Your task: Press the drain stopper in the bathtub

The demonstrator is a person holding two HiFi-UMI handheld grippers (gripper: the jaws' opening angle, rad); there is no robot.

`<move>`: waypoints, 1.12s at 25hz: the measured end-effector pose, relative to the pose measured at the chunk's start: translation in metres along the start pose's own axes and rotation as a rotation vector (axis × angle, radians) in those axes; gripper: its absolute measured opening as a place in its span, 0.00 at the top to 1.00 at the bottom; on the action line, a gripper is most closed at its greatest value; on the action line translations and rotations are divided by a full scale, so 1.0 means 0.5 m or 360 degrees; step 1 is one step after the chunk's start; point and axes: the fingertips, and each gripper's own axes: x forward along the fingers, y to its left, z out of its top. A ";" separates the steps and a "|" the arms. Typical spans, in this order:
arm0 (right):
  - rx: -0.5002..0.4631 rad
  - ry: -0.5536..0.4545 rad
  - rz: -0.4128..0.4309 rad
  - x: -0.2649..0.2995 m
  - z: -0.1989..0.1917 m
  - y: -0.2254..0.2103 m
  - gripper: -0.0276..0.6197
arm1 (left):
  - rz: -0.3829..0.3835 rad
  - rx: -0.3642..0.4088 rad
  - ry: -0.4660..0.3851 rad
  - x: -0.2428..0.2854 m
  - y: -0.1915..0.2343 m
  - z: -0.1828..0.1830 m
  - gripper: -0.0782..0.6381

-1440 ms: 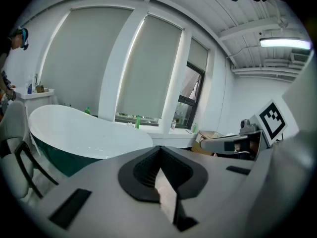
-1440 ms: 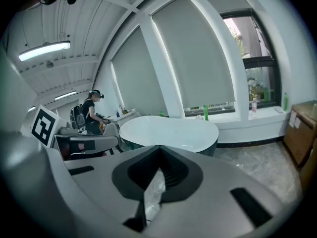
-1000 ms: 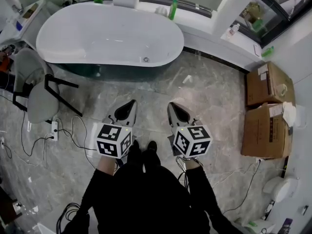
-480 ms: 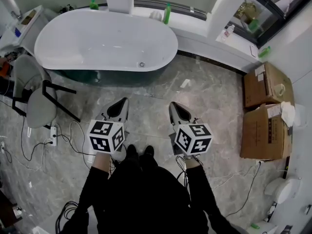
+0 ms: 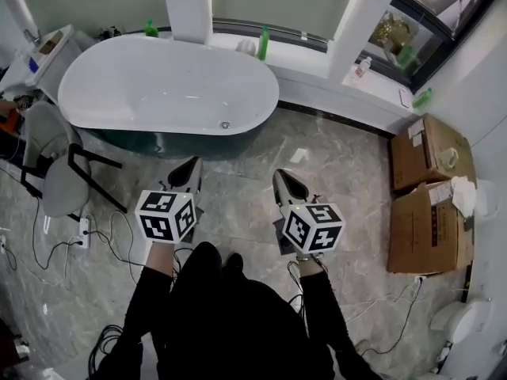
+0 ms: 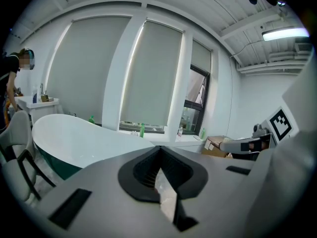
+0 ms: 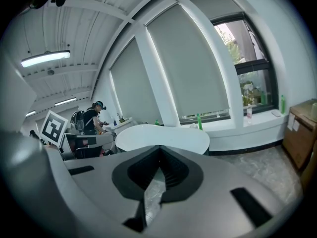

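A white oval bathtub with a dark green outer shell stands ahead on the marble floor. A small round metal fitting, seemingly the drain stopper, shows on its near inner wall. My left gripper and right gripper hang side by side over the floor, short of the tub, both shut and empty. The tub lies ahead and to the left in the left gripper view, beyond the shut left gripper. In the right gripper view the tub sits straight ahead past the shut right gripper.
A grey chair stands left of the tub, with cables and a power strip on the floor. Two cardboard boxes sit at the right wall. Green bottles stand on the window ledge. A person works far left.
The head view has drifted, so the tub now sits lower and further left. My left gripper has moved slightly left and up. Both grippers stay shut.
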 end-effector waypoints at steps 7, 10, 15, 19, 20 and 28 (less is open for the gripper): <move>0.0050 -0.0028 -0.0002 -0.005 0.018 -0.025 0.96 | 0.0021 0.0024 0.0001 0.019 -0.010 0.014 0.88; 0.0053 -0.0013 -0.0007 0.005 0.016 -0.030 0.96 | 0.0014 0.0035 0.0006 0.028 -0.009 0.018 0.88; 0.0033 -0.0012 -0.0002 0.034 0.032 -0.037 0.96 | 0.0010 0.0046 -0.0007 0.054 -0.004 0.030 0.88; 0.0026 0.0000 -0.0006 0.064 0.044 -0.044 0.96 | 0.0000 0.0045 -0.0002 0.081 0.009 0.032 0.88; 0.0024 0.0004 -0.0009 0.074 0.049 -0.047 0.96 | -0.0002 0.0043 -0.0003 0.090 0.014 0.033 0.88; 0.0015 0.0063 -0.0018 0.228 0.079 -0.073 0.96 | -0.0036 0.0028 0.0034 0.216 0.114 0.046 0.88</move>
